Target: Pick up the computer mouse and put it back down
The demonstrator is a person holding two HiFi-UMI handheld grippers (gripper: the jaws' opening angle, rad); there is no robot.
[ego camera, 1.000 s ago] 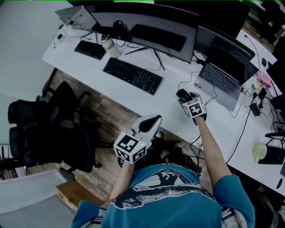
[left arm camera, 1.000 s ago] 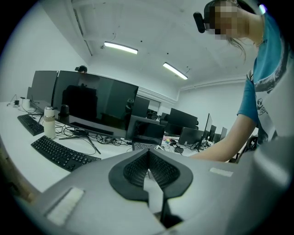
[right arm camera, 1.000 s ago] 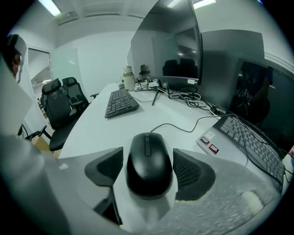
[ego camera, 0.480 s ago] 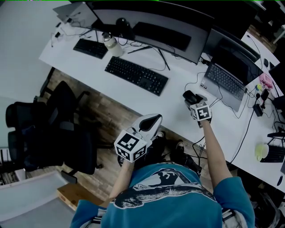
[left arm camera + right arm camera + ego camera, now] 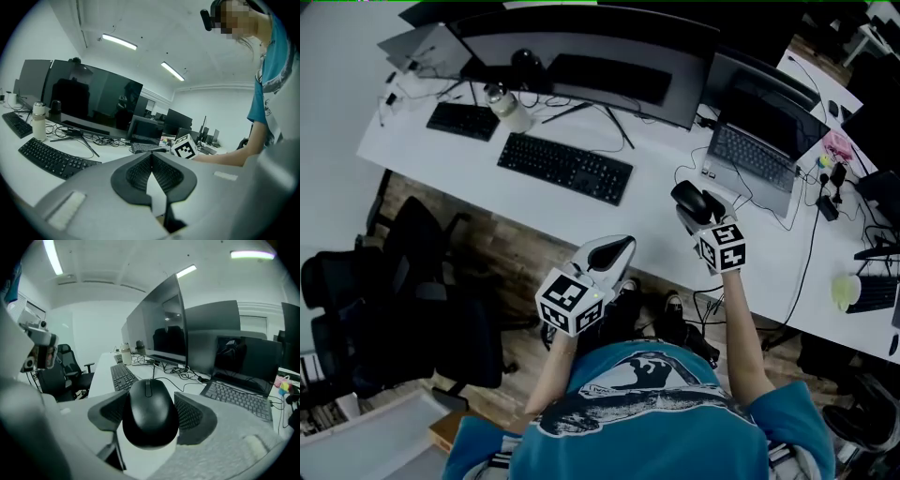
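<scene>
White desk (image 5: 656, 223), wood floor (image 5: 525, 262); right tongs (image 5: 696, 210) clamp mouse (image 5: 684, 197).

The computer mouse (image 5: 150, 418) in my right gripper (image 5: 151, 404) is smooth black plastic with a faint sheen, and the pads (image 5: 191, 417) against it look ribbed, matt and rubbery. The desk (image 5: 647, 220) top is smooth matt white; the floor (image 5: 517, 262) below looks like wood planks, and my shirt (image 5: 656, 412) is cloth.

Cool bright ceiling strip lights (image 5: 119, 41), fisheye-warped dark edges, perhaps slightly soft
</scene>
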